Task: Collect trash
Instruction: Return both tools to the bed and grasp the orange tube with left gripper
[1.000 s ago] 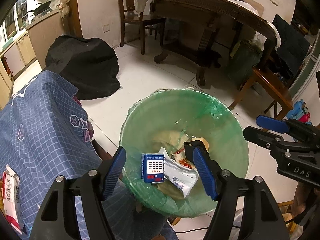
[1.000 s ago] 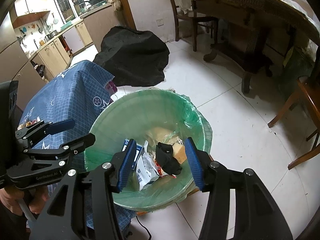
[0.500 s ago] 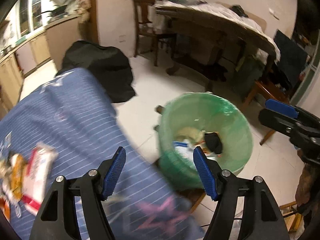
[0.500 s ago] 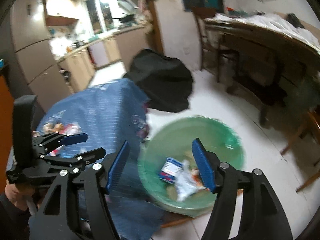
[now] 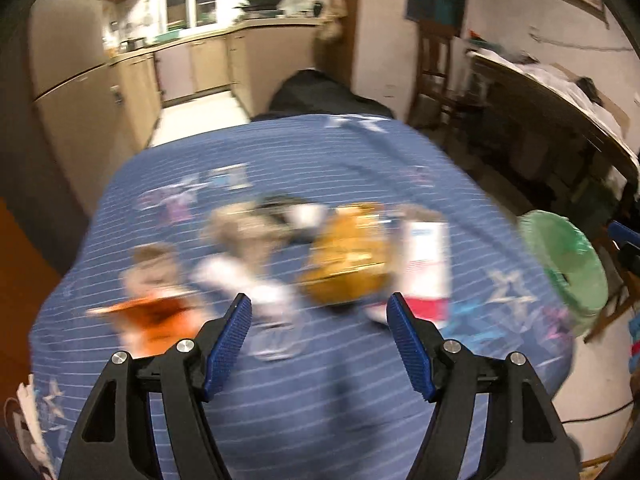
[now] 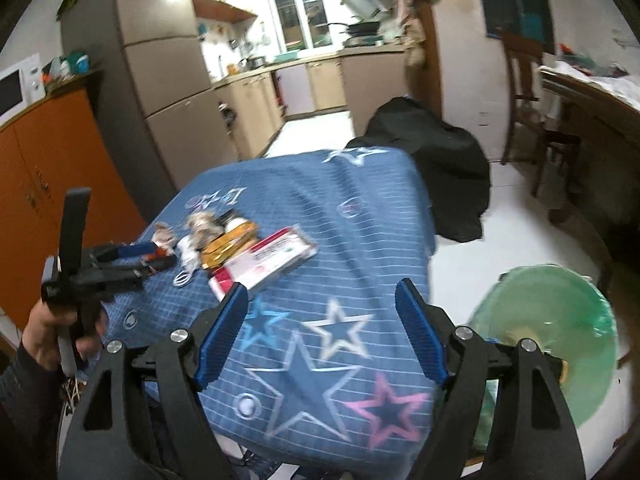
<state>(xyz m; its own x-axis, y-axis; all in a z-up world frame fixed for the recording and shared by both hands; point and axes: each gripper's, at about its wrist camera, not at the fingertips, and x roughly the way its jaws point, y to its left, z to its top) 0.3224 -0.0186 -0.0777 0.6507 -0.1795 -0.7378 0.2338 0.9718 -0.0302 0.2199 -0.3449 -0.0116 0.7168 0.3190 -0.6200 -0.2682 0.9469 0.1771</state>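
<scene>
Left tongs (image 5: 319,318) apart, nothing between the blue pads, above the table (image 6: 376,216) covered in a blue star-print cloth. Right tongs (image 6: 322,304) also apart and empty, jaws having just been opening, poised over the near end of the same table. Trash on the cloth grouped toward the far left part: a red-and-white flat packet (image 6: 266,262) nearest, a yellow-gold wrapper (image 6: 228,244) just beside it, an orange wrapper (image 5: 154,312) and several pale crumpled pieces (image 6: 200,224) behind; details smeared by motion blur in the left view. Green-lined bin (image 6: 560,320) on the floor off the right corner of the table, well apart from the trash. In the right view, left tongs (image 6: 150,256) close to the orange wrapper, held by a hand (image 6: 44,332) in a dark sleeve. Surroundings: black covered bulk (image 6: 432,160) behind the table, wooden chair (image 6: 528,108) and a long dark wooden table (image 5: 552,120) to the right, kitchen cabinets (image 6: 304,88) beyond, orange cabinet (image 6: 52,160) at left.
</scene>
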